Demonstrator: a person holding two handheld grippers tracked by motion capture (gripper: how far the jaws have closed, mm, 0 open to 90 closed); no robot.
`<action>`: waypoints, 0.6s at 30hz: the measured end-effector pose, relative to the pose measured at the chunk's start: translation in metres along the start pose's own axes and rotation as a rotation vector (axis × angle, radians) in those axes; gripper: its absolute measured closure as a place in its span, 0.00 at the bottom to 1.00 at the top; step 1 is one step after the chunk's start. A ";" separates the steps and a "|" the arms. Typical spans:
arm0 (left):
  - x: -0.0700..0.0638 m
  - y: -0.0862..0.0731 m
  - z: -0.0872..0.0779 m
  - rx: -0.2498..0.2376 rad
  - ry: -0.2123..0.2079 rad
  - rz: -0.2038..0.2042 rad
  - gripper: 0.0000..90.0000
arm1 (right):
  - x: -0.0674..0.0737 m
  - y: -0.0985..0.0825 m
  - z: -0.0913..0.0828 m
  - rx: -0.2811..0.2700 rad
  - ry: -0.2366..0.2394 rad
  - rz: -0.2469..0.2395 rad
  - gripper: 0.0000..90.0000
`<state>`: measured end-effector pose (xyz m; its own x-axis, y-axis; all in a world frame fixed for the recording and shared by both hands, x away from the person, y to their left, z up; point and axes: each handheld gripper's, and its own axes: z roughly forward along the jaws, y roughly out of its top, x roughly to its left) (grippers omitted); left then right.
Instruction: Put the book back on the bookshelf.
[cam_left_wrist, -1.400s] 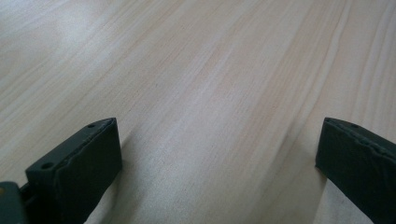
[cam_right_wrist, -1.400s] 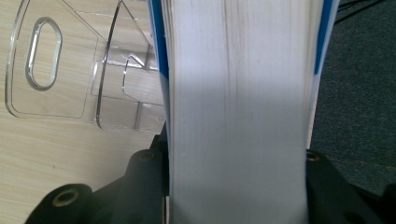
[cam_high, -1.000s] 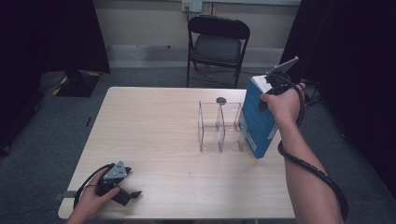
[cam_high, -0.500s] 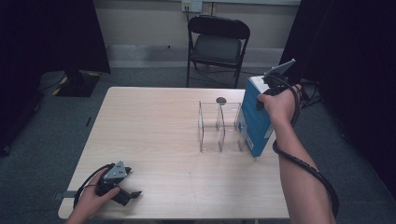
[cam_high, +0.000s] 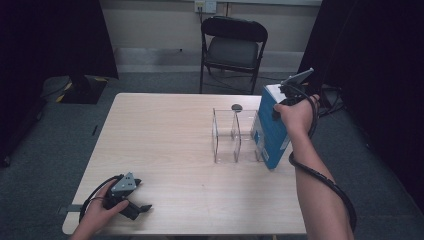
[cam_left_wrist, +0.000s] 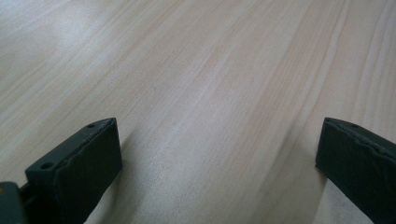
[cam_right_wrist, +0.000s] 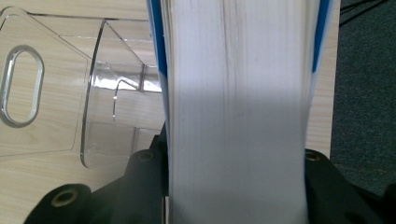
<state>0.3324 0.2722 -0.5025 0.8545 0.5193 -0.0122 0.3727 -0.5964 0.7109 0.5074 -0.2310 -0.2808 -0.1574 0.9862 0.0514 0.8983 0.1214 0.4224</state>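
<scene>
Book (cam_high: 270, 131) pinched in right gripper (cam_high: 281, 106) — shifted left, now against clear rack (cam_high: 234, 134); left gripper (cam_high: 131, 200) spread, idle near-left.

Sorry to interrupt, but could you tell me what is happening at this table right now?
A person is working with a tool in each hand. The right tool is shut on a blue book, holding it upright by its top at the right side of the wooden table, right beside a clear plastic rack with upright dividers. The book's page edges show between the jaws in the right gripper view. The left tool rests open near the front left corner, holding nothing.
</scene>
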 end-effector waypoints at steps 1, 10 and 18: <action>0.000 0.000 0.000 0.001 0.000 0.000 0.00 | -0.001 -0.001 0.000 -0.003 -0.002 -0.002 0.68; 0.000 0.000 0.000 0.001 0.000 0.001 0.00 | -0.005 -0.004 0.000 0.000 0.020 -0.026 0.65; 0.000 0.000 0.000 0.000 0.000 0.001 0.00 | -0.008 -0.006 -0.010 -0.013 0.037 -0.021 0.47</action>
<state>0.3327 0.2719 -0.5024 0.8549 0.5186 -0.0113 0.3716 -0.5971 0.7109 0.4988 -0.2413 -0.2745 -0.1912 0.9786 0.0760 0.8894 0.1400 0.4353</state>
